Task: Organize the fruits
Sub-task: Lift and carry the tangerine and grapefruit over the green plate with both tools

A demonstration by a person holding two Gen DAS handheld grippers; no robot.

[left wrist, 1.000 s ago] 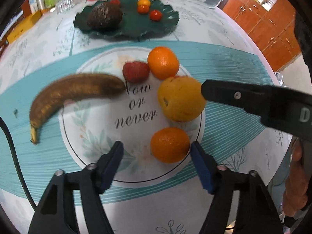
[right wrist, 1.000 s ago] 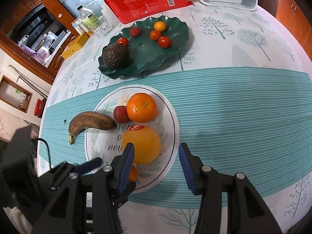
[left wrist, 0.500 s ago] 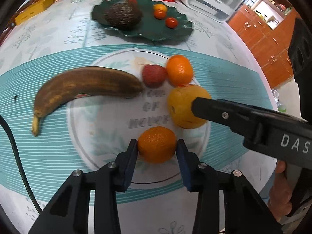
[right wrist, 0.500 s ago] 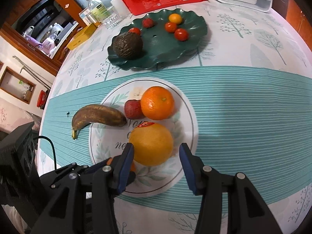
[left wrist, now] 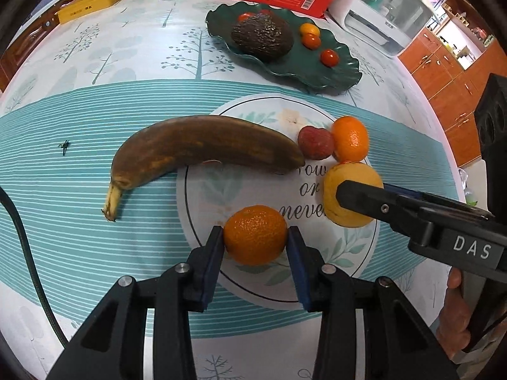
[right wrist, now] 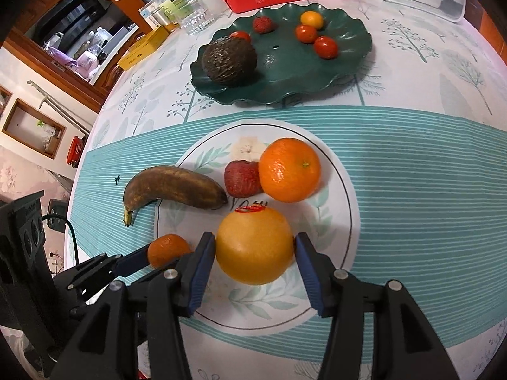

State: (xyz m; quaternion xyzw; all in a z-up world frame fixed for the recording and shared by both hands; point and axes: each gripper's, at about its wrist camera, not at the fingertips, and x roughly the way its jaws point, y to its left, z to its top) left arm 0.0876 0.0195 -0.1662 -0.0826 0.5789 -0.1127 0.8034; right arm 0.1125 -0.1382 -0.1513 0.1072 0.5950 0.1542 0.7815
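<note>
Both tongs have closed in on fruit.
Left tongs clench the small orange mandarin; right tongs straddle the large yellow-orange orange, grip uncertain, at its 3 o'clock.

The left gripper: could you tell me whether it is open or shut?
Shut on the small orange: both blue pads of the left gripper press its sides.

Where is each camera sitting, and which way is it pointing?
Left wrist: rides the left hand-held gripper, looking forward at its small orange; the right hand-held gripper and a hand show.
Right wrist: rides the right hand-held gripper, facing the large yellow-orange fruit; the left one shows.
Shared: banana, green plate.
</note>
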